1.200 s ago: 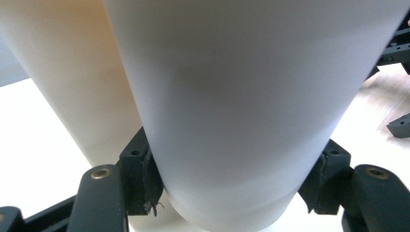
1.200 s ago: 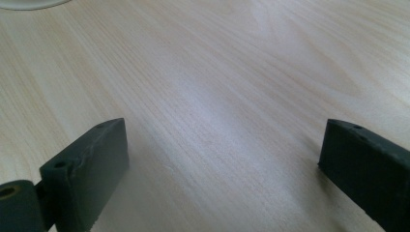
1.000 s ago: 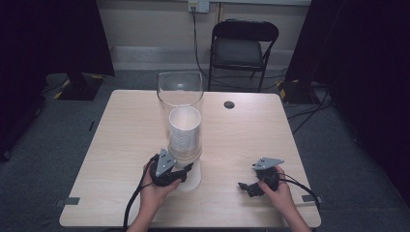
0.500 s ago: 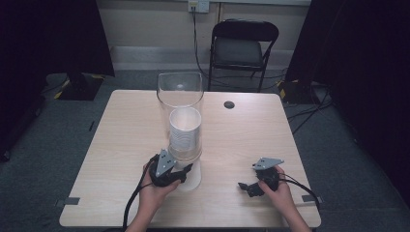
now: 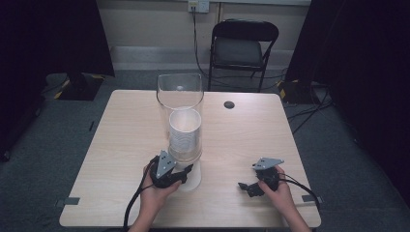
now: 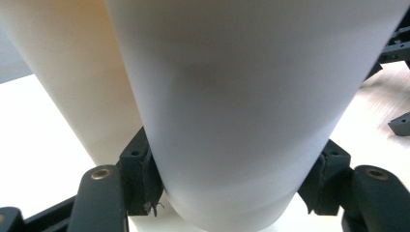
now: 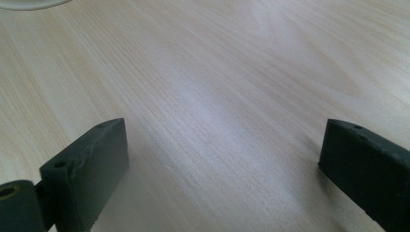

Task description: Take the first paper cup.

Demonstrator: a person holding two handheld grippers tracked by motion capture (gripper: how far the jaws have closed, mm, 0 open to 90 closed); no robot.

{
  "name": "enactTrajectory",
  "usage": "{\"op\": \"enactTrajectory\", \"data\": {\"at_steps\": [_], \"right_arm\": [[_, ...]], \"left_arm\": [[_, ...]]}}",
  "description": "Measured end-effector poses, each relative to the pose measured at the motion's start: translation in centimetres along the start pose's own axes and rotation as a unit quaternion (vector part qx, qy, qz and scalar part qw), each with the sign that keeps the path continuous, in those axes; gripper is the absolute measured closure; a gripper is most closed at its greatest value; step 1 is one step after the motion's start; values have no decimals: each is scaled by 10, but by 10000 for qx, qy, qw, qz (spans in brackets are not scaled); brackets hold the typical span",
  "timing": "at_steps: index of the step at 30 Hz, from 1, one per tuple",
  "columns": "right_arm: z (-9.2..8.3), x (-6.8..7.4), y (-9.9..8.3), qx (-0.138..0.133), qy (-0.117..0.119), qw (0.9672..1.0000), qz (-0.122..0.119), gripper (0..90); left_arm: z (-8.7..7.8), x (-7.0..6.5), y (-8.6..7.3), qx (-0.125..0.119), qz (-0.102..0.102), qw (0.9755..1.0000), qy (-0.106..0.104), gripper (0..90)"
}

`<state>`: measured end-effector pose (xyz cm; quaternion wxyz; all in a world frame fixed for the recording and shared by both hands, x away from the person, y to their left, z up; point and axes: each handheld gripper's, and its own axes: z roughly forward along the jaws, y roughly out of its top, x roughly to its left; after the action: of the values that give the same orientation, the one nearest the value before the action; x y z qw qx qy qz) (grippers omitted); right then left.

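A tall stack of white paper cups (image 5: 184, 135) stands near the table's middle, in front of a clear cylinder-shaped container (image 5: 180, 92). At the stack's foot is a white cup (image 5: 193, 180), and my left gripper (image 5: 186, 174) is shut on it. In the left gripper view its black pads (image 6: 140, 179) press on both sides of that white cup (image 6: 232, 96), with another white cup wall (image 6: 63, 72) behind it at the left. My right gripper (image 5: 245, 186) rests on the table at the front right. Its jaws stand wide open (image 7: 222, 135) over bare wood.
The light wooden table (image 5: 121, 145) has a round black cable hole (image 5: 229, 104) at its far side. A black folding chair (image 5: 244, 46) stands behind the table. Cables trail from both grippers toward the front edge.
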<state>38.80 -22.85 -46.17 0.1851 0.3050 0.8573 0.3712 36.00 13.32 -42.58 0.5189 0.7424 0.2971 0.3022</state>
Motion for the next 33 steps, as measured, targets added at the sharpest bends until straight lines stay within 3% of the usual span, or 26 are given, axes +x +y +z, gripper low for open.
{"op": "enactTrajectory", "data": {"at_steps": [9,33], "right_arm": [[0,0,0,2,0,10000,6,31],[0,0,0,0,-2,10000,1,31]], "left_arm": [[0,0,1,33,-75,10000,-24,361],[1,4,1,31,44,10000,-71,361]]}}
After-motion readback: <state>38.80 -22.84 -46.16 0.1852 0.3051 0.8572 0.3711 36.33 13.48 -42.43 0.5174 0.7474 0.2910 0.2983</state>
